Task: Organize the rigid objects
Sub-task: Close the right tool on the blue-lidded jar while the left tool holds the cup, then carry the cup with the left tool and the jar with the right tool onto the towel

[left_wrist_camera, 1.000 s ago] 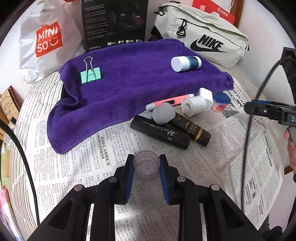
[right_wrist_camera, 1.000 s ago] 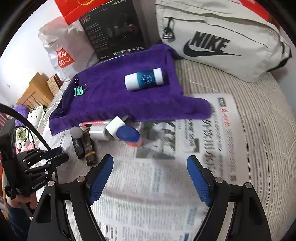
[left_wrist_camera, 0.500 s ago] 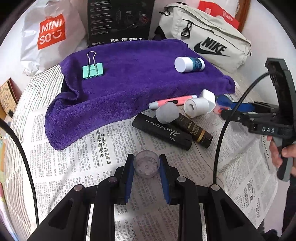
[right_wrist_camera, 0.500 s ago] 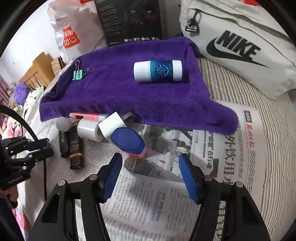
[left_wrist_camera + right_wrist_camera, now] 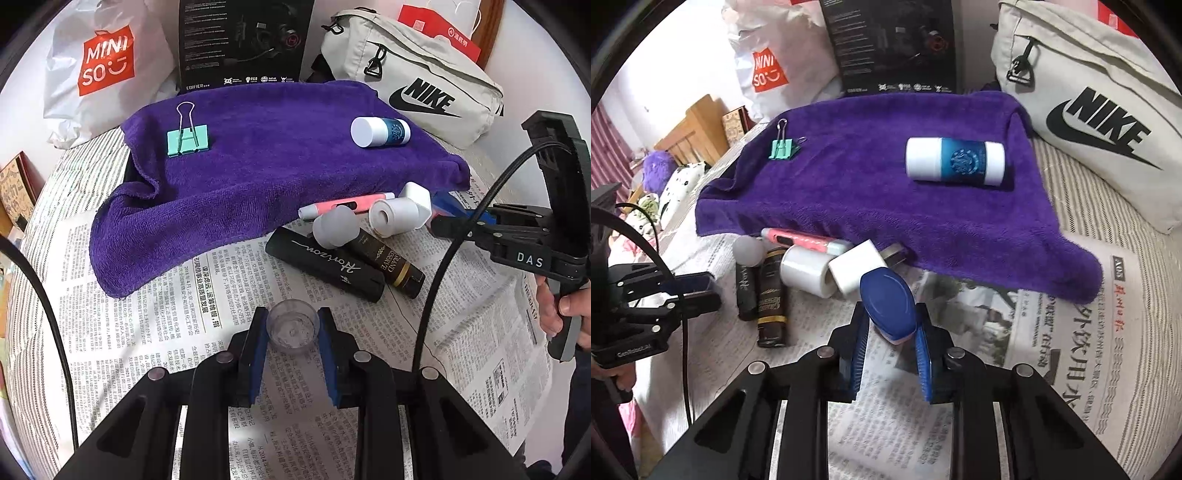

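My left gripper (image 5: 293,332) is shut on a small clear cup (image 5: 293,326) just above the newspaper. My right gripper (image 5: 891,332) is closing its jaws around a small blue-capped bottle (image 5: 888,304), and both blue pads touch its sides. Beside that bottle lie a white plug adapter (image 5: 855,271), a white roll (image 5: 807,269), a pink pen (image 5: 801,240), a grey ball (image 5: 748,251) and two dark tubes (image 5: 770,299). On the purple towel (image 5: 868,184) lie a green binder clip (image 5: 782,147) and a white-and-blue bottle (image 5: 955,160).
Newspaper (image 5: 155,302) covers the striped bed in front. Behind the towel stand a Nike bag (image 5: 413,85), a black box (image 5: 243,40) and a Miniso bag (image 5: 107,66). A black cable (image 5: 443,266) hangs across the right side, where a hand (image 5: 569,314) holds the right gripper.
The right gripper moved in over the blue-capped bottle and its jaws narrowed from wide apart to touching the bottle. The left gripper kept still with the clear cup.
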`<state>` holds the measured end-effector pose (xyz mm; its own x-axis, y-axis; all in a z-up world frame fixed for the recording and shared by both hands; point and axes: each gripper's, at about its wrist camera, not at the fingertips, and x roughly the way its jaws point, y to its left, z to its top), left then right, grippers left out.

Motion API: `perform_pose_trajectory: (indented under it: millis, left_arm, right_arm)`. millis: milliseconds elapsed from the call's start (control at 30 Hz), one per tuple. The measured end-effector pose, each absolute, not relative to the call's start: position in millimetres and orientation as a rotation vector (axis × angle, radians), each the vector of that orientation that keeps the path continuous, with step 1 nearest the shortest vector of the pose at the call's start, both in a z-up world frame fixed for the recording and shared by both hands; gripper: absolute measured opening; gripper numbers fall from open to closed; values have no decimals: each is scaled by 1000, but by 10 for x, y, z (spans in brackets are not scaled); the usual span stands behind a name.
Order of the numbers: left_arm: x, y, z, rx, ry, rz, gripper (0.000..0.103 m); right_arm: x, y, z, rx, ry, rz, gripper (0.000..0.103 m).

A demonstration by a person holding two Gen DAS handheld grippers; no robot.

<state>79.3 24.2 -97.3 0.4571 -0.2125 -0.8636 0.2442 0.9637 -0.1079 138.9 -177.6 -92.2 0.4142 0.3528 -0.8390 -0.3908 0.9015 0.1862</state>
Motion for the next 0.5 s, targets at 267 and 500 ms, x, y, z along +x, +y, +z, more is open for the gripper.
perform_pose_trajectory:
  millis: [267, 500]
  left_arm:
    - [791, 238, -969, 43, 1059, -280, 26]
    - [787, 221, -975, 52, 1058, -270, 26]
  right_arm:
    - [1365, -1688, -938, -88, 1017, 434, 25]
    - [1331, -1657, -941, -109, 1007, 432, 27]
